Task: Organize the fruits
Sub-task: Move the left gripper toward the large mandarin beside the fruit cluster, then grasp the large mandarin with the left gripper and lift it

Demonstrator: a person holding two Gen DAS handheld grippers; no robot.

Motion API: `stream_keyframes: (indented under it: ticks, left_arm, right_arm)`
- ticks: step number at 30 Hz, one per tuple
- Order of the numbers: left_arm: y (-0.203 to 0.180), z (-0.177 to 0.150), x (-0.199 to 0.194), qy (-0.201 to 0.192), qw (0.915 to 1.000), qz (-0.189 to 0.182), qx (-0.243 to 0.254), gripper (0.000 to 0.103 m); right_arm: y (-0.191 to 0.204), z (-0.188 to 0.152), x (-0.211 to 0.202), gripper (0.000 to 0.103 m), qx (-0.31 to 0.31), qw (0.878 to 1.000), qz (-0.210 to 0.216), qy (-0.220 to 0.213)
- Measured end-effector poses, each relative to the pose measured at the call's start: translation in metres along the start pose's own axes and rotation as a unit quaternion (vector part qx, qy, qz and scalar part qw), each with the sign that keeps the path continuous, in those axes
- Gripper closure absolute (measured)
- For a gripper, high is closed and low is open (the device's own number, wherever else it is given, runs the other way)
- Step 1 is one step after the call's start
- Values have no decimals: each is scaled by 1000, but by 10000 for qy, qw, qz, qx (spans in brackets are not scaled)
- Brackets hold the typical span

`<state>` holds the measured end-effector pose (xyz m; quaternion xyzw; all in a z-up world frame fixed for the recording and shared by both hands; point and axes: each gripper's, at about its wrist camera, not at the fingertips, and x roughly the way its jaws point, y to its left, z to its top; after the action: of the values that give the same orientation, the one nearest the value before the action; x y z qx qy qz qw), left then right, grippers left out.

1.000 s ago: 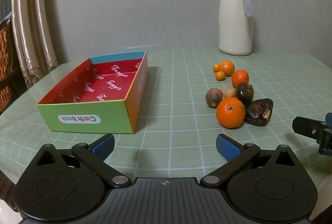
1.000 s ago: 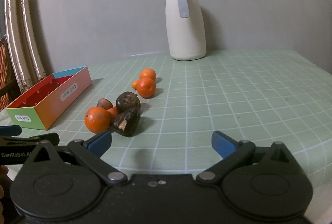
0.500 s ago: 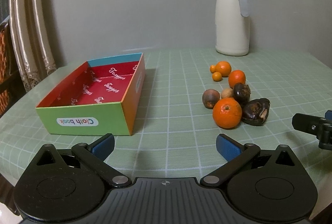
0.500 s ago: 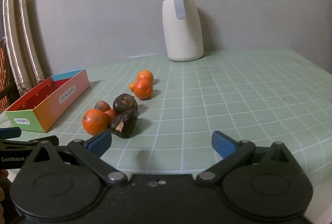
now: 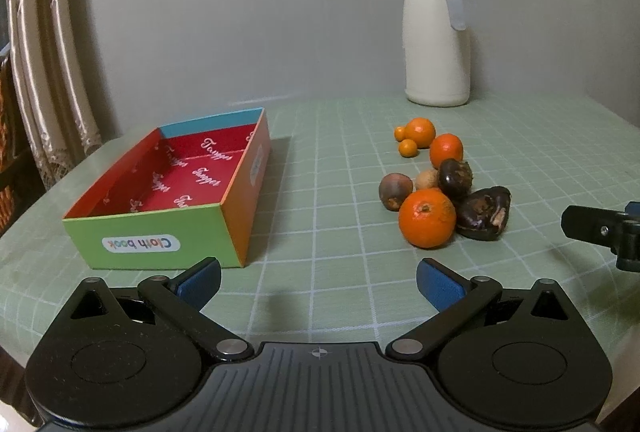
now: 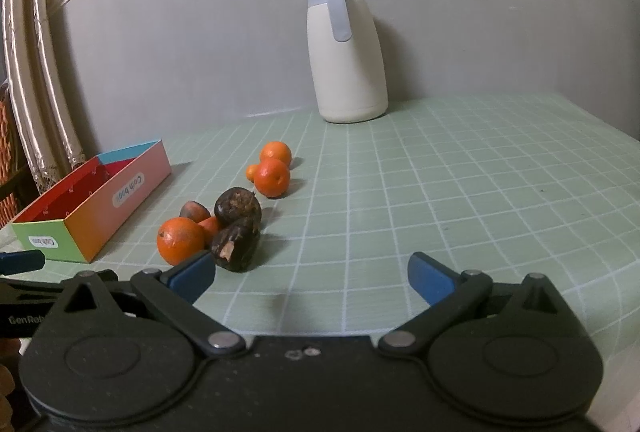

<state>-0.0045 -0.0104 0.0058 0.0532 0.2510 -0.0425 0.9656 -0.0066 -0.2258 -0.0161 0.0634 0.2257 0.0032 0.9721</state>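
Behind big orange (image 5: 427, 218): brown fruit (image 5: 395, 191), L-only.

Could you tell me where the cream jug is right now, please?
The jug stands upright at the table's far edge against the wall, behind the fruit pile, right of centre in the left wrist view.

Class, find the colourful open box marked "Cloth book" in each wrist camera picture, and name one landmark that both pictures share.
Left wrist view: the box sits left of centre, its red inside showing, left of the fruit pile.
Right wrist view: the box lies at the left edge, beyond the fruit.
Shared landmark: the cream jug against the back wall.
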Motion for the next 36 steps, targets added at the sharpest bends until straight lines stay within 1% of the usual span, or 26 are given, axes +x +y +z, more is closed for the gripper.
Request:
stream_keyframes:
  ticks: [5, 7, 10, 18, 22, 25, 26, 27, 29, 30, 36]
  left_arm:
    - [-3, 1, 0, -51, 9999, 16, 99, 0]
    - [-5, 1, 0, -130, 9997, 57, 190, 0]
    - [-6, 2, 1, -126, 9996, 37, 251, 0]
    - [-24, 8, 4, -440, 9954, 63, 855, 0]
    - [-30, 15, 12, -404, 9951, -50, 896, 0]
    - [-34, 19, 18, -417, 9957, -148, 814, 1]
    - [-34, 20, 20, -422, 9957, -175, 804, 1]
    - [-36, 22, 22, -429, 9958, -223, 780, 9]
    - [-40, 25, 28, -323, 9955, -303, 835, 19]
    - [-40, 26, 32, -248, 9955, -359, 844, 19]
    - [-50, 26, 36, -214, 9939, -644, 871, 19]
  right_arm:
    - [-2, 2, -1, 0, -6, 10000, -24, -12]
    - [-3, 2, -2, 0, 44, 10000, -14, -65]
    - [-6, 3, -3, 0, 118, 9999, -23, -123]
    - [-14, 5, -8, 0, 247, 9992, -27, -318]
    - [-20, 6, -11, 0, 306, 9988, -67, -364]
    - [-25, 7, -12, 0, 363, 9986, -95, -370]
    - [-26, 8, -12, 0, 365, 9986, -106, -371]
    - [-27, 8, -13, 0, 405, 9983, -96, -398]
    - [-29, 9, -15, 0, 413, 9980, -93, -461]
    - [-29, 9, -15, 0, 424, 9980, -84, -471]
    - [-27, 10, -14, 0, 395, 9980, -4, -484]
